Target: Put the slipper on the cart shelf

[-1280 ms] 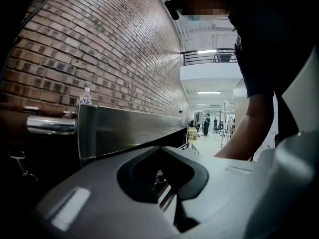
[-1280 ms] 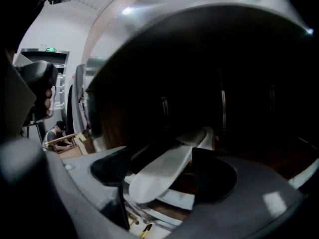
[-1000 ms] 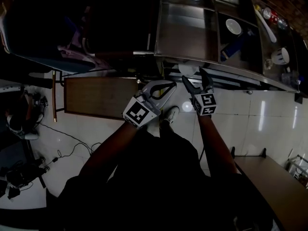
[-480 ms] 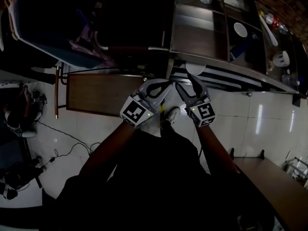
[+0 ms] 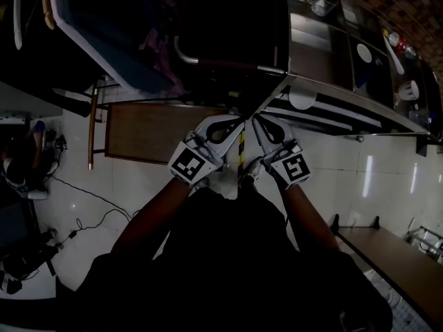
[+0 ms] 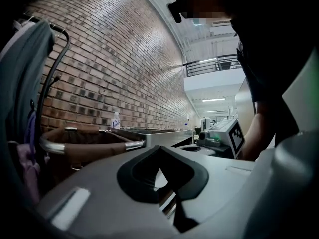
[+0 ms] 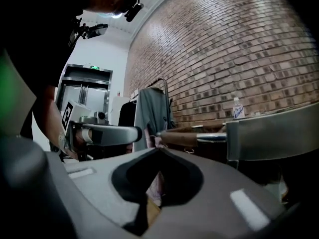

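At twelve o'clock from the two claws, the brown padded push bar (image 5: 228,63) of a dark metal cart (image 5: 235,26) crosses the head view. A long stainless-steel surface (image 5: 325,47) runs off toward two o'clock. No slipper shows in any view, so where it lies cannot be told. The only footwear in sight is the white shoe (image 5: 250,169) on the person's own foot, at six o'clock from the claw tips.

Of the two, the left claw (image 5: 241,122) is closed on nothing, its tips touching. The right claw (image 5: 255,120) has just been closing, and its jaws now meet, also empty. Both point level, side by side, near the bar.

A slipper should be light, soft and floppy, and not fragile. I judge that a pinch across the firmer heel rim or sole edge would hold it better than the loose upper, keeping it from drooping or slipping free.
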`<state>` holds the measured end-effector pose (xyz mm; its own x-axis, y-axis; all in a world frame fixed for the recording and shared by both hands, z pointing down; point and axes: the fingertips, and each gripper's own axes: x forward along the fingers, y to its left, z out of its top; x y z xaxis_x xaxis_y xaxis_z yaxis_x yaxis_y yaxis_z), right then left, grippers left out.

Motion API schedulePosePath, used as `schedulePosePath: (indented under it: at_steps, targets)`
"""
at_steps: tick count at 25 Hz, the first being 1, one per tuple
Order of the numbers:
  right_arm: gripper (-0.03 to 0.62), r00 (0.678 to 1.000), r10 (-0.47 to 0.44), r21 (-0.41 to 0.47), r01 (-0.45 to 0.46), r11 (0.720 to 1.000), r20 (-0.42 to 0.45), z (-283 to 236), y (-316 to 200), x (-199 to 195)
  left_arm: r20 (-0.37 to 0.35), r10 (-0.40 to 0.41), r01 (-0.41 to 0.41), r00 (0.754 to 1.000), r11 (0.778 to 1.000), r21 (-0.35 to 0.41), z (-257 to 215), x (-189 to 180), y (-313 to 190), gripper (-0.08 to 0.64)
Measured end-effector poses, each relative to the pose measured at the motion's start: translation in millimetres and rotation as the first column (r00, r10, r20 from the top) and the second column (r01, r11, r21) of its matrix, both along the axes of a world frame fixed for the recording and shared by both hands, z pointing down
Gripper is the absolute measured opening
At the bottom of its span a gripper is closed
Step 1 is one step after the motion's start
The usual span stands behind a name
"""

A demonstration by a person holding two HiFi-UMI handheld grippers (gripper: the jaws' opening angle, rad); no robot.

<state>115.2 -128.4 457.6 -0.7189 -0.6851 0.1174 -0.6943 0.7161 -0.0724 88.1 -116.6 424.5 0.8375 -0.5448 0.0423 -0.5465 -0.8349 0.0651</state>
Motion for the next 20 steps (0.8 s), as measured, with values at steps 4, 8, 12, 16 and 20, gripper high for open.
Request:
schedulePosePath:
  at_steps: [4, 8, 12, 16, 20]
  targets:
    - [0.002, 1.0, -0.031, 0.015, 0.031, 0.999, -0.001, -14.4, 17.0, -47.6, -0.01, -0.01, 0.01, 1.0, 1.0, 0.0, -3.9, -43.7, 13.8, 0.002]
    - [0.002, 0.999, -0.046, 0.027, 0.047, 0.999, -0.005, -25.3, 36.7, -91.5, -0.008, -0.007, 0.007, 1.0, 1.0, 0.002, -5.3, -86.1, 29.9, 0.002]
    - [0.002, 1.0, -0.029, 0.027, 0.029, 0.999, 0.0, -33.1, 56.2, -127.6, -0.01, 0.0, 0.0, 1.0, 1.0, 0.001, -8.3, -125.8, 47.3, 0.002]
    - [0.002, 1.0, -0.012, 0.028, 0.012, 1.0, 0.001, -38.3, 73.2, -153.2, -0.016, 0.003, -0.003, 1.0, 1.0, 0.006, -12.7, -156.6, 62.4, 0.002]
    - [0.002, 0.999, -0.033, 0.029, 0.034, 0.999, -0.014, -45.0, 83.5, -171.8, -0.02, -0.021, 0.022, 1.0, 1.0, 0.009, -15.3, -178.2, 70.0, 0.002]
